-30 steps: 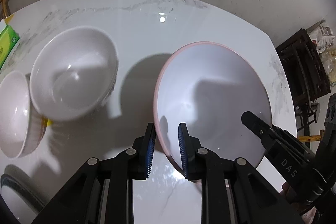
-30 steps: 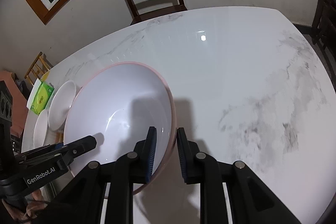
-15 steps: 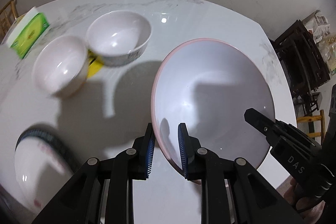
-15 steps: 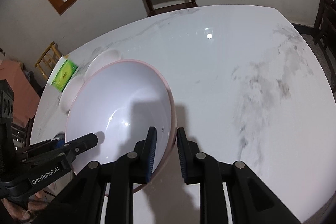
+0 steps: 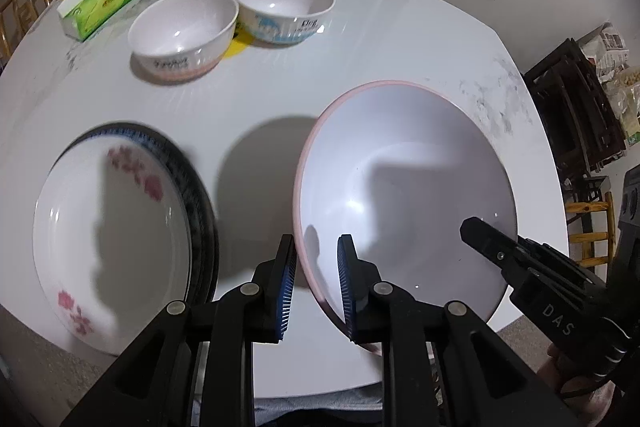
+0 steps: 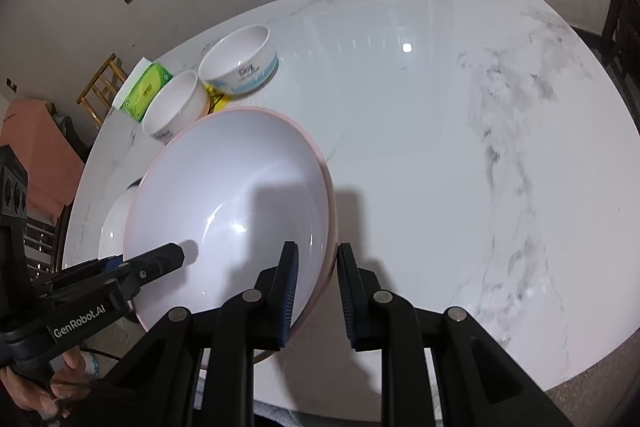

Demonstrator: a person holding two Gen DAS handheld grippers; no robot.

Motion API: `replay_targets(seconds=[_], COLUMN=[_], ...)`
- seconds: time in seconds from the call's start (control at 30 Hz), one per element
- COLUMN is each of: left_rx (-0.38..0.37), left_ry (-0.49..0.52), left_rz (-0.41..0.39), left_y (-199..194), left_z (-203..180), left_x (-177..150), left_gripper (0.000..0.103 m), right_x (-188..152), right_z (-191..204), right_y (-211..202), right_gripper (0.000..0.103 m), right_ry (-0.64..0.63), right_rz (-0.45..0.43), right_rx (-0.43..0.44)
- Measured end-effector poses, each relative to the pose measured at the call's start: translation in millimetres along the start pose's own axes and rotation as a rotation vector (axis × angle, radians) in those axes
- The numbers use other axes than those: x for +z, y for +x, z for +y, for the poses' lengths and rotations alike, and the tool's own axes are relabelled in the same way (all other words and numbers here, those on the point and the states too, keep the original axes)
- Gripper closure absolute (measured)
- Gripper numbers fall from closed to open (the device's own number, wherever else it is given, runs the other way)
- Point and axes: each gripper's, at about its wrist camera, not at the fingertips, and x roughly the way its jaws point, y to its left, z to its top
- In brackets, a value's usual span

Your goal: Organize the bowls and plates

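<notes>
Both the left hand-held gripper (image 5: 316,283) and the right hand-held gripper (image 6: 316,291) pinch opposite rims of the pink-rimmed bowl (image 5: 404,195), held above the bench (image 5: 260,99). Uneven pull could slip it onto the flowered plate (image 5: 112,227) at nine o'clock.

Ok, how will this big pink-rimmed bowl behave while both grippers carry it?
The big bowl is probably rigid: pinched at opposite rims by the left gripper and right gripper, it shows no flex. Its glossy surface looks slippery, so thin rim grips could slide. It looks fragile if dropped on the table.
</notes>
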Motion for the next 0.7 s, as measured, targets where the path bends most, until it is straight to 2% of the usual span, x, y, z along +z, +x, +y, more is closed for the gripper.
replay_targets(seconds=[0.27,0.7], left_rx=[-0.008,-0.008], left_ry=[-0.013,-0.020], left_rz=[0.006,0.027], left_y=[6.5,24.6], left_z=[10.6,12.4], left_x=[-20.8,-25.6], left_gripper=[0.086,0.086], right_x=[-12.1,-16.7], right_z=[2.3,-2.6], right_y=[0.0,9.5], right_gripper=[0.082,0.080], right_ry=[-0.005,0.014], right_rz=[0.002,0.008], right_rx=[-0.007,-0.010])
